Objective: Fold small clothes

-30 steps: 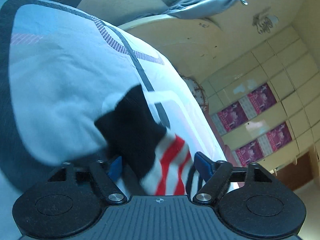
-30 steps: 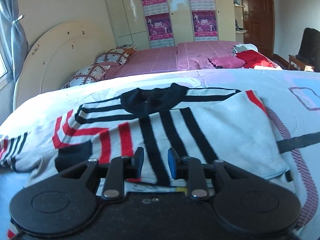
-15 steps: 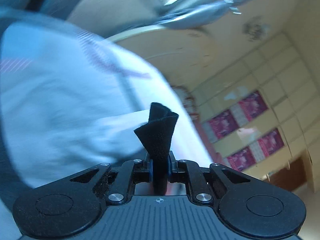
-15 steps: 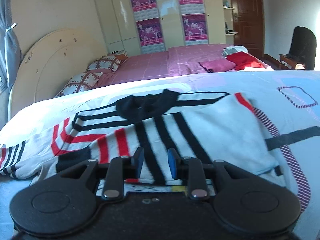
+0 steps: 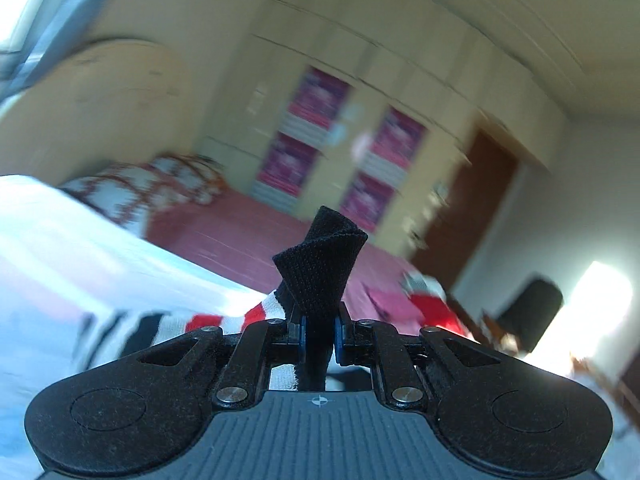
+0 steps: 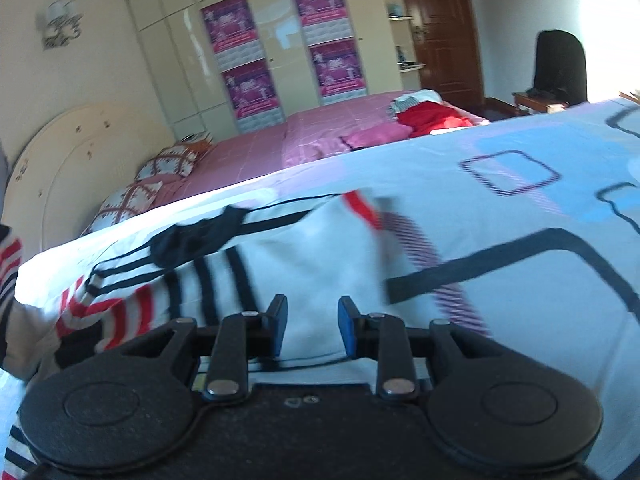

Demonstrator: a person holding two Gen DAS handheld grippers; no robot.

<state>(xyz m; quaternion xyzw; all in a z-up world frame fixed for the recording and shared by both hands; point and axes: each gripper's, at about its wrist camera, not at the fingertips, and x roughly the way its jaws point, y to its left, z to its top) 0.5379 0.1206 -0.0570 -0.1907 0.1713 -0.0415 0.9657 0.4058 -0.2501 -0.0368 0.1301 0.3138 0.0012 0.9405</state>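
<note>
My left gripper (image 5: 319, 338) has just clamped the black cuff (image 5: 320, 264) and lifted the sleeve off the sweater (image 6: 320, 272) on the quilt (image 6: 520, 208). My right gripper (image 6: 312, 330), jaws just widening and empty, sits over the sweater's hem. Sleeve fold can begin.

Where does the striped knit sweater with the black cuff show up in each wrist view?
Left wrist: striped knit sweater at lower centre, its black cuff pinched in the left gripper.
Right wrist: lower left, spread on the bedspread.
Shared landmark: purple posters.

white sweater (image 6: 320, 264) black-and-red striped, pink bedsheet (image 6: 320, 128)
</note>
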